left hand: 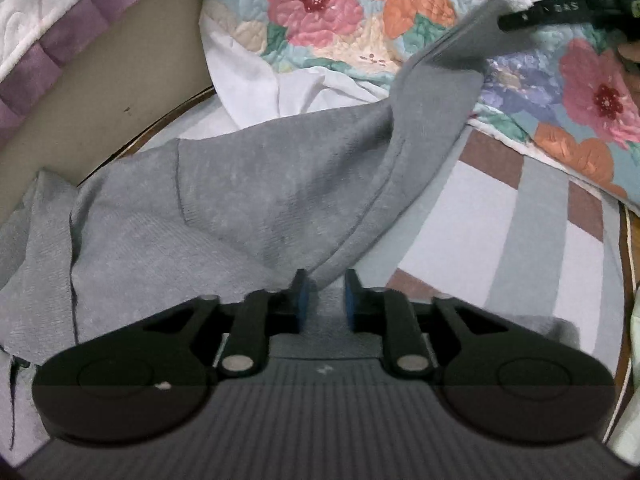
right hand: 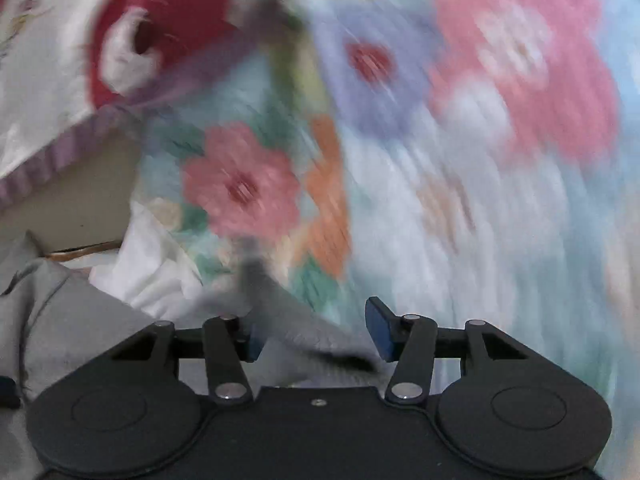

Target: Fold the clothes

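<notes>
A grey knit garment [left hand: 224, 208] lies spread over a striped sheet [left hand: 520, 216]. My left gripper [left hand: 325, 300] has its jaws partly apart with a fold of the grey cloth running between the blue pads. In the left wrist view the right gripper [left hand: 505, 22] shows at the top right, touching a lifted corner of the garment [left hand: 460, 44]. In the blurred right wrist view my right gripper [right hand: 316, 332] is open, with grey cloth [right hand: 288, 320] lying across the gap between the pads.
A flowered quilt [left hand: 340, 12] lies behind the garment, with a white cloth [left hand: 272, 84] beside it. A white pillow with purple trim [left hand: 60, 36] is at the far left. A red and white object [right hand: 156, 36] sits on it.
</notes>
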The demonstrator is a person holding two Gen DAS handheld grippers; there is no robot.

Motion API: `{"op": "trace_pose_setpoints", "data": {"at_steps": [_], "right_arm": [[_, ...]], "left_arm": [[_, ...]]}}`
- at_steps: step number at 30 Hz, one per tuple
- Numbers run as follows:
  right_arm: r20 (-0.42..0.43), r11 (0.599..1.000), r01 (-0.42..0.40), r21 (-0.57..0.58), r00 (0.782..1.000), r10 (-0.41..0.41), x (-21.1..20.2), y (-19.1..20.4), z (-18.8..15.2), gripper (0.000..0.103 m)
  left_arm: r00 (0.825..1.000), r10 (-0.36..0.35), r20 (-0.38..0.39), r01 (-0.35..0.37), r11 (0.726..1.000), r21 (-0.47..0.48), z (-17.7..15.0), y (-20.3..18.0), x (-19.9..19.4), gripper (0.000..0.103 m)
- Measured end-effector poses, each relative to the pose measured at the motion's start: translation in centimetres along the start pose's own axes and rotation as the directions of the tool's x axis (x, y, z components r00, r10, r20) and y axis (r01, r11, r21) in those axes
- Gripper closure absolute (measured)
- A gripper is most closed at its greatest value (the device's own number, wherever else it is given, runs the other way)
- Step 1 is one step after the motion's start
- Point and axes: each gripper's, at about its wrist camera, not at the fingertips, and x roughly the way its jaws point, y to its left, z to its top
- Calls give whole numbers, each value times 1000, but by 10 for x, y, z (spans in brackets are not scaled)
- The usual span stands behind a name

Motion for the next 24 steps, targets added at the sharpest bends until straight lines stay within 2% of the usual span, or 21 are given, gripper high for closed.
{"op": "trace_pose_setpoints", "data": {"at_steps": [3, 6, 8, 10, 11, 14, 15, 16, 17, 18, 19, 21, 22, 24], "right_arm": [[-42, 975, -70, 210, 996, 80, -1, -12, -3, 46], [-47, 916, -142, 375, 984, 172, -6, -12, -9, 46], [-76, 888, -168, 429, 972, 220, 3, -2, -14, 37], [-101, 856, -190, 481, 958, 269, 13, 7, -19, 36], [-113, 838, -199, 507, 949, 294, 17, 12, -22, 36], [-142, 781, -223, 583, 919, 368, 31, 27, -30, 36], [-157, 779, -212, 590, 916, 369, 38, 29, -31, 36], [-156, 786, -214, 580, 918, 365, 43, 31, -31, 36], [-147, 793, -222, 568, 920, 363, 47, 33, -31, 36], [-113, 812, -255, 525, 925, 363, 48, 38, -28, 36], [-102, 840, -280, 465, 925, 366, 49, 44, -24, 36], [-115, 876, -303, 376, 923, 369, 52, 54, -17, 36], [-127, 878, -299, 373, 921, 367, 51, 57, -15, 36], [-135, 885, -297, 359, 922, 364, 47, 61, -10, 36]], "left_arm": [[999, 2, 33, -2, 1000, 10, 4, -5, 3, 52], [998, 0, 65, -1, 1000, 19, 9, -10, 8, 46], [994, -87, 63, 93, 990, -109, 10, 2, 21, 46], [982, -177, 69, 188, 955, -227, 11, 10, 32, 49], [976, -204, 72, 215, 947, -238, 10, 7, 34, 49], [956, -282, 84, 294, 917, -271, 9, -3, 38, 65], [947, -307, 89, 320, 905, -281, 9, -6, 39, 65], [937, -338, 89, 349, 907, -235, 7, -16, 37, 66], [925, -372, 83, 380, 913, -146, 4, -31, 33, 68], [911, -405, 73, 409, 911, -56, 1, -46, 28, 66], [915, -399, 55, 398, 917, 34, -3, -63, 25, 65], [946, -322, 23, 316, 938, 141, -13, -89, 23, 65], [957, -288, 24, 281, 948, 149, -17, -97, 22, 65], [970, -233, 66, 225, 968, 109, -21, -99, 16, 63]]}}
